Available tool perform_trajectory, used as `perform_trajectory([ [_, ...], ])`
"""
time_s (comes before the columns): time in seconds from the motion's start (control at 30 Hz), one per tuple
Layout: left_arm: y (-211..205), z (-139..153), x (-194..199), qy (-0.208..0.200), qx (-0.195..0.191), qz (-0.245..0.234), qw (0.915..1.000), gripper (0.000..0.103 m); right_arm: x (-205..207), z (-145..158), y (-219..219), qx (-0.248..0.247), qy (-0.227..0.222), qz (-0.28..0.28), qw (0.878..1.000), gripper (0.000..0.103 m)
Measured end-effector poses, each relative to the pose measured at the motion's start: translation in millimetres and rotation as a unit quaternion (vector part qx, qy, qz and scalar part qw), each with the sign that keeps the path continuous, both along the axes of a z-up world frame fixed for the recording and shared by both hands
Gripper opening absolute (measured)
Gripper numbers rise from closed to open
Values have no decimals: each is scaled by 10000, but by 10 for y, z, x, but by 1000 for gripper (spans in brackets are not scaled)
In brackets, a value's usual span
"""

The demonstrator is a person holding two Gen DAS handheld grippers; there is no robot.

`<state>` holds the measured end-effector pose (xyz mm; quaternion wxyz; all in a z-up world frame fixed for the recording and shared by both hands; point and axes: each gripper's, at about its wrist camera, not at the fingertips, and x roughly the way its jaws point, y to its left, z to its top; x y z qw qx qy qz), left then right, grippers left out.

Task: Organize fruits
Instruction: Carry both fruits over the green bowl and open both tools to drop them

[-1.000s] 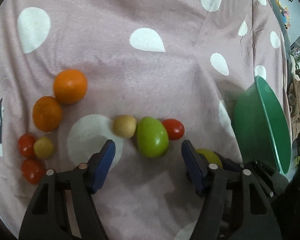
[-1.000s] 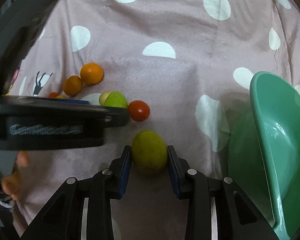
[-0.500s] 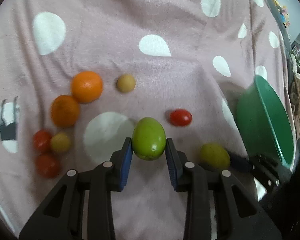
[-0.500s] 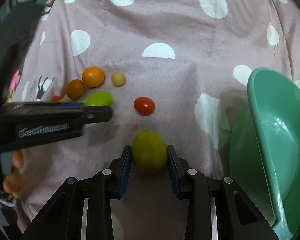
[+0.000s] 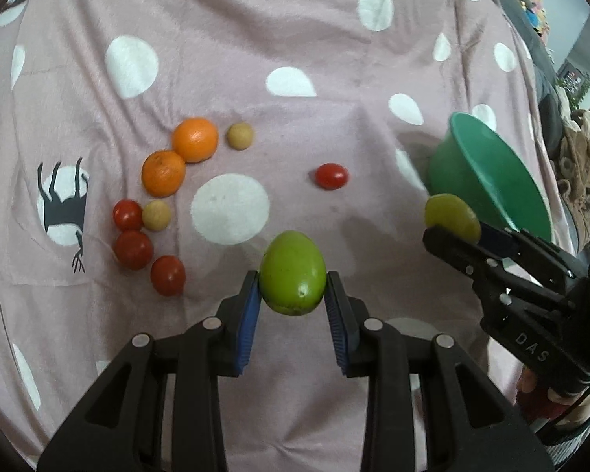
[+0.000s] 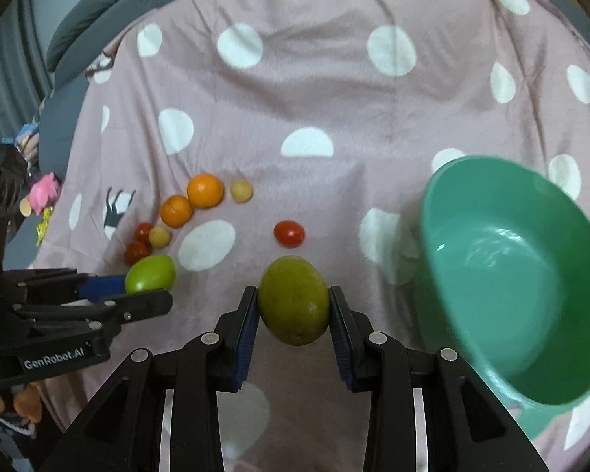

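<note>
My left gripper [image 5: 293, 303] is shut on a bright green mango [image 5: 292, 273], held above the pink dotted cloth [image 5: 295, 39]. My right gripper [image 6: 293, 314] is shut on a yellow-green mango [image 6: 293, 301], lifted beside the empty green bowl [image 6: 531, 275]. In the left wrist view the right gripper's mango [image 5: 451, 216] hangs next to the bowl [image 5: 491, 173]. In the right wrist view the left gripper's mango [image 6: 150, 274] shows at the left.
On the cloth lie two oranges [image 5: 194, 139] [image 5: 163, 173], two small tan fruits [image 5: 239, 136] [image 5: 157, 215], three tomatoes at the left [image 5: 133, 249] and one tomato alone [image 5: 331, 176] in the middle.
My left gripper closed on the green mango and lifted it. My right gripper rose with its mango. A tan fruit rolled up beside the oranges.
</note>
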<state>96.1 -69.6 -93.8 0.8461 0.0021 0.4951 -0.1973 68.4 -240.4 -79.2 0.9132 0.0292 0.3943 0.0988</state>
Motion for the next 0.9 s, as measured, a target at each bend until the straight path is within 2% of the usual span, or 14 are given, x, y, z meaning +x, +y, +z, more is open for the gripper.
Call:
perform_trajectory([
  [0.33,-688,342,11,-497,45,-743,9960,33,-258,288,-488,86,-504,-622,9967,36],
  [0.6,-1413,507,47,-837,-141,-1512,9849,33,-408,323,-1082,156,-676,-1484,9865,36],
  [0.77,-1791,380,112,-838,-118,-1832,9794,33,-431,224,-1298,87,-600,-1813,9816,36],
  [0.9,-1894,233,144,-733,31,-1918,9787,33,-420,119,-1357,104,-466,-1865,9813,36],
])
